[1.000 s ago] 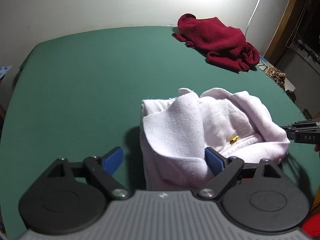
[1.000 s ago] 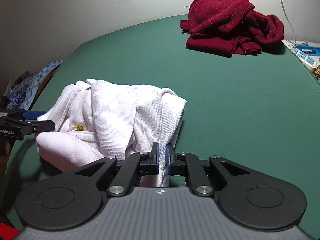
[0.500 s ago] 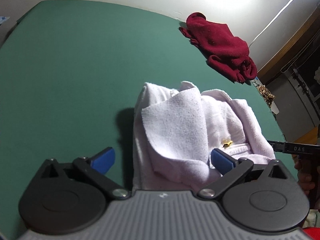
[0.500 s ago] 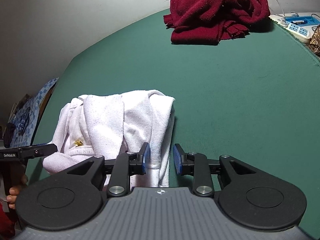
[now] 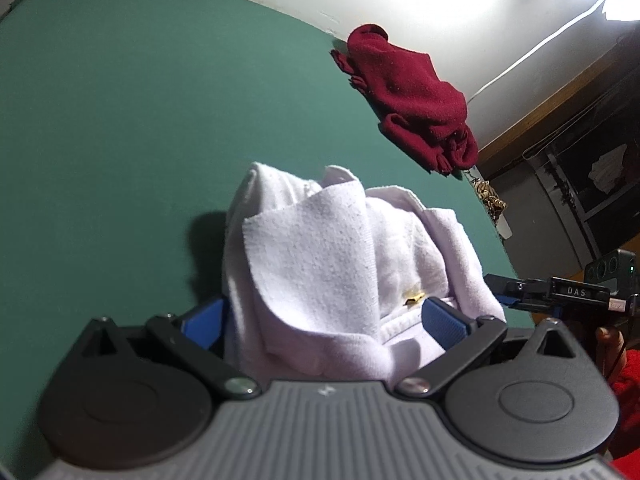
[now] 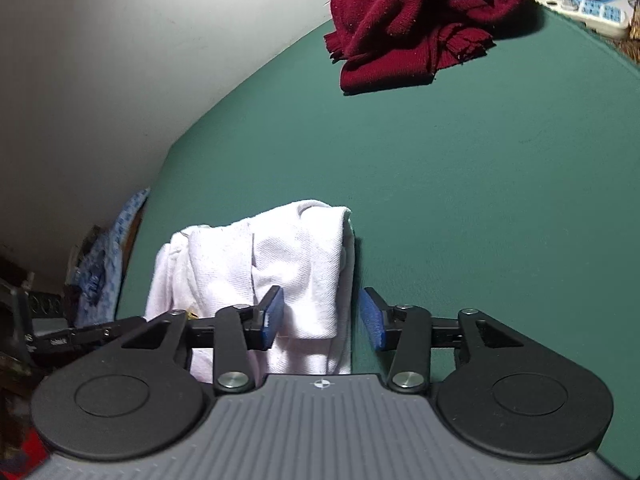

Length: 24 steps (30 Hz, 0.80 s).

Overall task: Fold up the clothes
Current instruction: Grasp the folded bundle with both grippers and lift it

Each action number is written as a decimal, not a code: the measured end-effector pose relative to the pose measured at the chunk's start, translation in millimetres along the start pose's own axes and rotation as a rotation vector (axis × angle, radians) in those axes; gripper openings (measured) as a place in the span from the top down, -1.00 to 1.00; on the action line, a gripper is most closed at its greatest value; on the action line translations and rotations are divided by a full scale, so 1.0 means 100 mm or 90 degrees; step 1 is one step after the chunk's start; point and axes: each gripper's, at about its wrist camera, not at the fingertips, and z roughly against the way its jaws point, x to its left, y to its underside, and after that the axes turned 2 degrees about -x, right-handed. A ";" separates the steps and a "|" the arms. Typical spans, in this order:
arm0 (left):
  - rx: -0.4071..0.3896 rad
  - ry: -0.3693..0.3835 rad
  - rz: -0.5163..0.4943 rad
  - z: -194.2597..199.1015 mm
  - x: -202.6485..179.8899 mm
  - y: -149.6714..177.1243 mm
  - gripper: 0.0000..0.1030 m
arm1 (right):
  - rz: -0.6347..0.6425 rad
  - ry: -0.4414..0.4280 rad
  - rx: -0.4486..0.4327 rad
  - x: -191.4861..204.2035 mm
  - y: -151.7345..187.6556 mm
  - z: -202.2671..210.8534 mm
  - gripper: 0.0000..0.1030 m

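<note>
The folded white terry-cloth garment [image 5: 340,272] is laid on the green felt-covered table [image 5: 120,120], directly ahead of both grippers. In the left wrist view, the left gripper [image 5: 324,320] is held with its blue-padded fingers [image 5: 442,322] spread wide, one on each side of the garment's near edge; nothing is clamped. In the right wrist view, the right gripper [image 6: 322,316] is likewise held apart, with the garment's right-hand fold lying between its fingers [image 6: 270,316] and not pinched. A small yellow tag [image 5: 414,299] is seen on the white cloth. A crumpled dark red knitted garment [image 6: 420,20] is placed well apart at the far edge of the table.

The lettering "DAS" is read on the right gripper's side as seen from the left wrist view.

Compared with one second earlier, the right gripper's fingers, then closed on the fold, are now released and separated.
</note>
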 end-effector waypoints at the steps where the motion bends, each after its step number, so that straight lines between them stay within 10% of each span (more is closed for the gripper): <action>1: -0.001 0.006 0.006 0.00 0.02 -0.01 -0.97 | -0.011 -0.007 0.000 -0.02 0.00 -0.02 -0.15; 13: -0.036 0.030 0.059 -0.04 0.07 -0.02 -0.97 | 0.015 -0.048 0.030 0.06 -0.01 -0.30 -0.34; 22: -0.060 -0.011 0.047 -0.08 -0.06 0.01 -0.91 | 0.019 -0.068 0.035 0.07 0.04 -0.34 0.12; 24: -0.062 -0.034 0.037 -0.06 -0.10 0.04 -0.53 | 0.042 -0.062 0.027 0.13 0.08 -0.35 0.21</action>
